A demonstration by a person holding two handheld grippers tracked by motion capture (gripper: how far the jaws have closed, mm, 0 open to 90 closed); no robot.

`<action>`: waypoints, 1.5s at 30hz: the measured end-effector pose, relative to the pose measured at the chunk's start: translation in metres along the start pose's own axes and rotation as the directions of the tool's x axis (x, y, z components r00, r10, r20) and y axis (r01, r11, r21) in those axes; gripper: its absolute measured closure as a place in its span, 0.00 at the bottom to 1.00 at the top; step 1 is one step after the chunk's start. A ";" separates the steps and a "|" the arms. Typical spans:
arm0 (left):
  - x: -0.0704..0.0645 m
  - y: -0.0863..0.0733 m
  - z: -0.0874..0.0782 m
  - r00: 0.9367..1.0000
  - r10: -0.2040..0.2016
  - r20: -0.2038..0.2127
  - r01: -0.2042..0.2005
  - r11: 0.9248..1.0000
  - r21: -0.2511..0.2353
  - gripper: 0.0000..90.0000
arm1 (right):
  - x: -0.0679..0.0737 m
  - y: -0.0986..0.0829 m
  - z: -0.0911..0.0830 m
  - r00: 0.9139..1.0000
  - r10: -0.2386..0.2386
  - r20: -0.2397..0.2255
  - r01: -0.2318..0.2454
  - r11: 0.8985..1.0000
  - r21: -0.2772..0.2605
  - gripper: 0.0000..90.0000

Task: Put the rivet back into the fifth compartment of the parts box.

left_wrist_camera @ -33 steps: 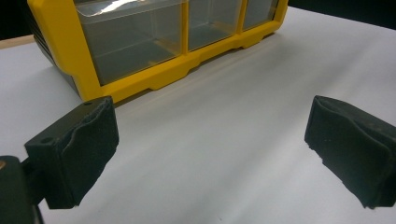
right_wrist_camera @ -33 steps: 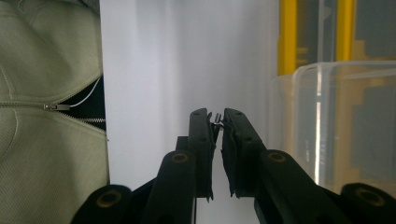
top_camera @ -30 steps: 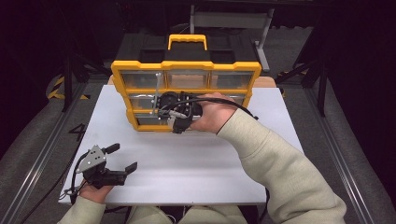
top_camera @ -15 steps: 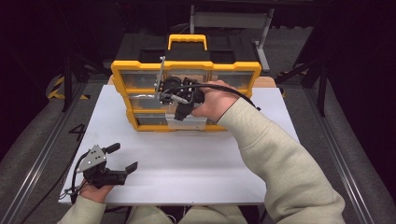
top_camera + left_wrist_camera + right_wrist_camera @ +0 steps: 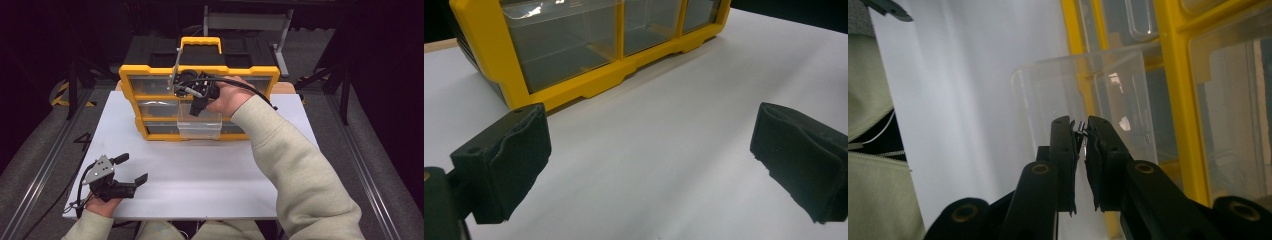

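A yellow organizer (image 5: 131, 95) with clear drawers stands at the back of the white table (image 5: 210, 185). One clear drawer (image 5: 200, 127) in its bottom row is pulled out. My right gripper (image 5: 195, 110) hangs above that drawer, pointing down. In the right gripper view my right gripper (image 5: 1080, 126) is shut on a small metal part (image 5: 1082, 125), over the open drawer (image 5: 1048, 95). My left gripper (image 5: 132, 168) rests open at the table's front left corner. In the left gripper view my left gripper (image 5: 649, 160) is wide open on bare table, short of the organizer (image 5: 484, 50).
A black case with a yellow handle (image 5: 201, 44) stands behind the organizer. The right gripper's cable (image 5: 250, 90) arcs across the organizer's top row. The person's right sleeve (image 5: 300, 170) crosses the right half of the table. Dark floor surrounds the table.
My right gripper has risen from the pulled-out drawer to the height of the organizer's upper rows. My left gripper has stayed where it was.
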State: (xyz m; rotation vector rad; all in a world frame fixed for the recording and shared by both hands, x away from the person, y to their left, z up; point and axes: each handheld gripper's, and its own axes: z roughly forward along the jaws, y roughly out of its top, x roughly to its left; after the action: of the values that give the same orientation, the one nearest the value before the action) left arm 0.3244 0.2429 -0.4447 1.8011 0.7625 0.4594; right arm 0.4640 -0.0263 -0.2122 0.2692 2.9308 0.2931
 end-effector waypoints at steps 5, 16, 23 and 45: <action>0.000 0.000 0.000 1.000 -0.001 0.000 0.001 1.000 -0.003 0.04 | -0.003 0.003 0.012 1.000 0.004 -0.010 -0.004 1.000 0.008 0.91; 0.000 0.000 -0.001 1.000 0.000 0.001 0.000 1.000 -0.005 0.04 | -0.007 0.001 0.040 0.999 0.014 -0.041 -0.013 0.999 0.034 0.91; 0.000 0.000 -0.001 1.000 0.000 0.002 0.000 1.000 -0.004 0.04 | -0.010 0.000 0.056 0.998 0.025 -0.061 -0.022 0.999 0.048 0.91; 0.000 -0.001 0.001 1.000 -0.011 0.016 0.011 1.000 0.003 0.04 | -0.024 0.000 0.064 0.992 0.053 -0.112 -0.051 0.998 0.023 0.69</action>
State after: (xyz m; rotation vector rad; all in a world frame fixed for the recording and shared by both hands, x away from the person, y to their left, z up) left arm 0.3252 0.2423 -0.4458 1.8003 0.7615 0.4368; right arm 0.5000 -0.0196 -0.2697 0.3438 3.0424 0.2962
